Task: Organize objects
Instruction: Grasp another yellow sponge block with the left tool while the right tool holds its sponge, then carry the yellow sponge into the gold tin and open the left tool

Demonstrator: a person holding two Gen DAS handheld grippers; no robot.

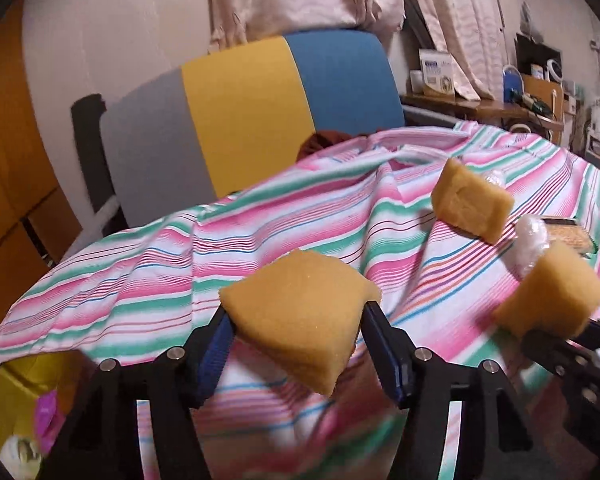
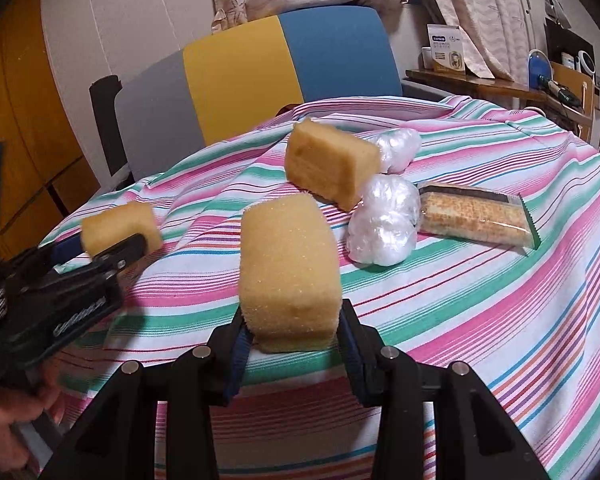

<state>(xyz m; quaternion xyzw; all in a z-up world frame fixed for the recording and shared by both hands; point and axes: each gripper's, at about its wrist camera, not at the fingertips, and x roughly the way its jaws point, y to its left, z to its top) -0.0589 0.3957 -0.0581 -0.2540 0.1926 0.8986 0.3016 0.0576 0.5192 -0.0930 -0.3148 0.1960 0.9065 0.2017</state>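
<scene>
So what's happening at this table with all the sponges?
A person is tidying up with a handheld claw in each hand. The left claw grips one yellow sponge, and the right claw grips another sponge. A third sponge lies tilted on the striped cloth, beside plastic-wrapped bundles and a cracker packet.

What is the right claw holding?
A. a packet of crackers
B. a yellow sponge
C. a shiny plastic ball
B: the right claw squeezes a yellow sponge between its two fingers, while the cracker packet lies on the striped cloth.
</scene>
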